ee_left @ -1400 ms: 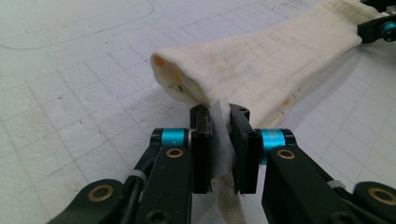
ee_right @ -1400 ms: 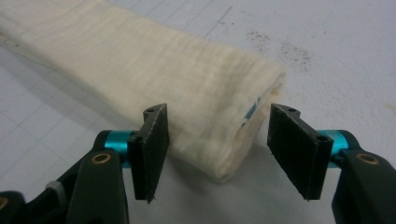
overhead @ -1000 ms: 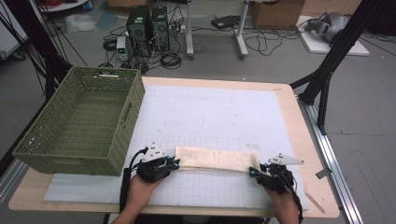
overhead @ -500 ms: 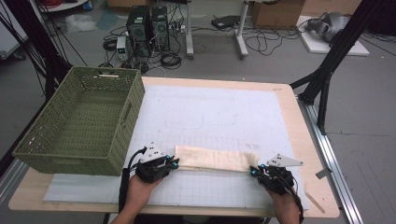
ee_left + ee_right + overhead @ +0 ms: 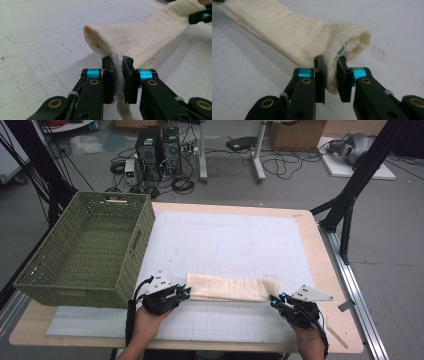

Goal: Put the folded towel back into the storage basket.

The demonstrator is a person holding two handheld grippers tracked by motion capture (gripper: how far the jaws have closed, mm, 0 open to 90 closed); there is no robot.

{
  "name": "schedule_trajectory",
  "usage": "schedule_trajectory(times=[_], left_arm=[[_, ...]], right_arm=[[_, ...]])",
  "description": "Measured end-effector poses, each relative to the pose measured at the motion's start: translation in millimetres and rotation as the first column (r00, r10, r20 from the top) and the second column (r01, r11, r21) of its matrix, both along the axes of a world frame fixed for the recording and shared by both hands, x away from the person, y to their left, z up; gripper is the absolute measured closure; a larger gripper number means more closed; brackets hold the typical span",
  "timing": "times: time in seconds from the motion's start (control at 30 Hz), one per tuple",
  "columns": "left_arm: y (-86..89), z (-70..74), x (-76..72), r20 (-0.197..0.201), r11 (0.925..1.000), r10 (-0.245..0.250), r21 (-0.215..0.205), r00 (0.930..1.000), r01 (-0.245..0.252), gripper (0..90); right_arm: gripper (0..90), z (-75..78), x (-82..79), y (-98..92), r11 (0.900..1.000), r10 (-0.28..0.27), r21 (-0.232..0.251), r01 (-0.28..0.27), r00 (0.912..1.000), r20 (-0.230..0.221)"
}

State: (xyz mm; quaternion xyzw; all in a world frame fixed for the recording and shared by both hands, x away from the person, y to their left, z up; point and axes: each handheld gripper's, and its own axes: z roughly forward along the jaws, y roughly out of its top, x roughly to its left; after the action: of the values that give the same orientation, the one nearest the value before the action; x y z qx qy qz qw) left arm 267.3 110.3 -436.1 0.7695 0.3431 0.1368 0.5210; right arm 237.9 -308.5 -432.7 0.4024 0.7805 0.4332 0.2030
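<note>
Cloth (image 5: 227,288) is lying folded into a long cream strip across the near part of the white gridded mat (image 5: 235,245), and you are pinching it at both ends. Your left gripper (image 5: 184,292) is clamping the strip's left end, with fabric squeezed between its black jaws in the left gripper view (image 5: 117,75). Your right gripper (image 5: 276,300) is clenching the right end the same way, the folded edge bulging just beyond the jaws in the right gripper view (image 5: 332,75). You are keeping both hands low at the table's near edge. A green woven basket (image 5: 85,250) is sitting on the table's left side, just beside your left gripper.
</note>
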Motion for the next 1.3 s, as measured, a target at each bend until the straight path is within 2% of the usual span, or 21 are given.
schedule_trajectory(times=[0.63,0.97,1.3], left_arm=[[4.5,9.8,-5.2,0.098,0.9987,-0.018,-0.045,0.9951,0.023,80.1],[3.5,15.7,-9.0,0.124,0.9977,-0.028,-0.057,0.9918,0.036,80.2],[3.3,25.2,-12.7,0.151,0.9966,-0.036,-0.068,0.9878,0.046,80.5]], right_arm=[[79.1,9.6,-4.6,-4.9,0.999,0.005,0.053,-0.009,0.9976,0.069],[79.2,13.6,-5.4,-8.2,0.998,-0.002,0.07,-0.005,0.9957,0.093],[79.7,21.1,-7.5,-12.8,0.994,-0.018,0.11,0.004,0.9919,0.126]])
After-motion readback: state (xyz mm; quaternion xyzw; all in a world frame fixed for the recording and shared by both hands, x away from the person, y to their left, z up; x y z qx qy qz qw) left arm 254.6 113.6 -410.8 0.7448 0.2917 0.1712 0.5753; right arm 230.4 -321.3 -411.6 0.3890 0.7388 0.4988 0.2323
